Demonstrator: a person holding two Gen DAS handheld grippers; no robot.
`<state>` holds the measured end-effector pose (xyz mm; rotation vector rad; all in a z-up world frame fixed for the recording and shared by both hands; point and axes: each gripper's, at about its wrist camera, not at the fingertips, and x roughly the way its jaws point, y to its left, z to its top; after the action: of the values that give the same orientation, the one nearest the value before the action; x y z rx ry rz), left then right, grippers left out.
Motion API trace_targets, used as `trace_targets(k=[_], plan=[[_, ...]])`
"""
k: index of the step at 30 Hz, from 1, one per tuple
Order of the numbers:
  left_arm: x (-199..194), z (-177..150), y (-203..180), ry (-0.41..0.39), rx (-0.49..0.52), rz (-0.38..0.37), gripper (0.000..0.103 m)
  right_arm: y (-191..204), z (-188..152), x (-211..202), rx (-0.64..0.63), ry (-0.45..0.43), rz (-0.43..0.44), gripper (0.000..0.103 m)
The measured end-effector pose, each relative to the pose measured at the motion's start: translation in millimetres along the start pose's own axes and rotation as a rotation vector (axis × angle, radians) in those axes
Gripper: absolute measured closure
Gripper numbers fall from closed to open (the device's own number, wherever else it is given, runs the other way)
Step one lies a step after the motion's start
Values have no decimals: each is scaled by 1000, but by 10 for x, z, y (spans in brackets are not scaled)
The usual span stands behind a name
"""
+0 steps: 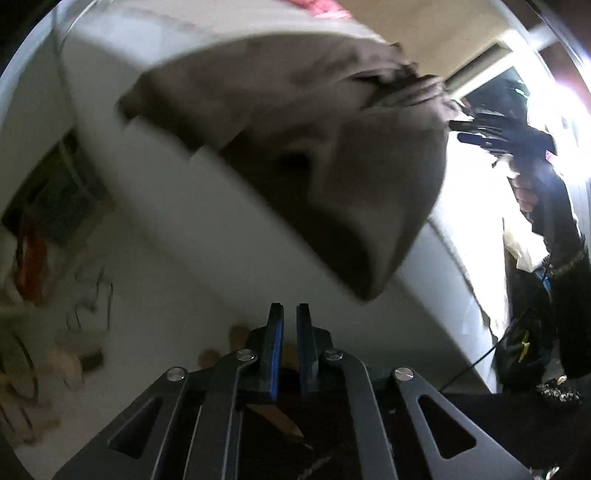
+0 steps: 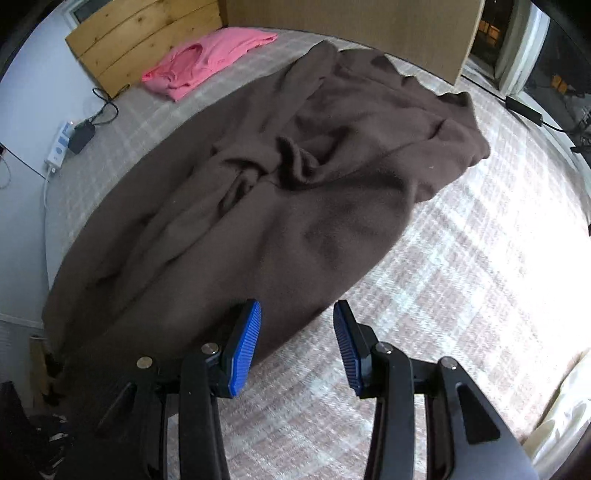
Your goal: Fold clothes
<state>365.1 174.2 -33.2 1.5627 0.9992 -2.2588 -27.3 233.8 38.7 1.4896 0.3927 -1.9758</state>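
Observation:
A large brown garment (image 2: 295, 184) lies crumpled on the bed's plaid sheet (image 2: 461, 258), one end hanging over the bed's left edge. My right gripper (image 2: 297, 325) is open just above the garment's near hem, with one blue pad (image 2: 243, 343) over the cloth and the other over bare sheet. A folded pink garment (image 2: 207, 62) rests at the far left of the bed. The left wrist view is blurred and tilted; there the brown garment (image 1: 314, 166) drapes over the white bed side. My left gripper (image 1: 290, 314) is shut, holds nothing, and sits below and clear of the cloth.
A wooden headboard (image 2: 140, 40) and a cardboard panel (image 2: 351, 26) stand behind the bed. A power strip (image 2: 59, 144) with a charger lies at the bed's left, and an adapter (image 2: 524, 107) lies at the far right. Clutter and wire hangers (image 1: 88, 295) cover the floor.

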Motion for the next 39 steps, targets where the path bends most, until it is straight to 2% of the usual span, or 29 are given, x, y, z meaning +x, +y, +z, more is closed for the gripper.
trace_targets(k=[1,3,4,5,8,11,12,13,15,17,19,20,21,24,27,32,35,36,37,39], plan=[[-6,-22,49,4,-12,5,98,-54,6,-51,13,-18,2,63],[-29,84,-118,-26,45,-3,98,-203,32,-204,55,-88,10,63],[-41,136,-202,-41,74,-7,98,-246,50,-259,66,-115,38,63],[-52,189,-286,-56,103,-11,92,-270,78,-304,70,-133,88,63],[-87,347,-536,-102,189,-23,83,-93,176,-286,6,-121,156,68],[-115,504,-779,-145,272,-34,86,278,263,-122,-128,-83,178,69],[-32,541,-728,-123,260,-18,86,377,285,-60,-162,-72,180,69],[-21,539,-594,-100,252,-14,86,433,306,21,-174,-68,156,69],[23,497,-576,-72,252,-22,87,512,389,259,-179,-28,111,68],[-46,472,-578,-64,268,-6,87,482,384,161,-186,-33,142,67],[-137,502,-626,-67,285,7,87,238,379,-130,-139,-89,265,67],[-181,532,-664,-73,294,8,87,49,398,-279,-94,-136,280,67],[-226,562,-701,-80,302,10,87,-240,444,-434,-33,-185,246,65],[-255,707,-846,-94,355,0,84,-1030,629,-516,164,-217,113,61],[-120,843,-974,-71,387,-2,83,-1589,768,-373,322,-185,136,61],[58,934,-907,5,407,8,82,-1919,866,5,463,-113,246,61],[115,940,-869,37,399,2,82,-1881,893,91,477,-122,292,61],[113,944,-867,41,400,0,82,-1831,891,71,466,-144,292,81],[110,945,-859,42,401,-7,82,-1822,896,30,448,-152,264,93],[107,950,-843,45,403,-22,82,-1844,947,-31,424,-170,198,94]])
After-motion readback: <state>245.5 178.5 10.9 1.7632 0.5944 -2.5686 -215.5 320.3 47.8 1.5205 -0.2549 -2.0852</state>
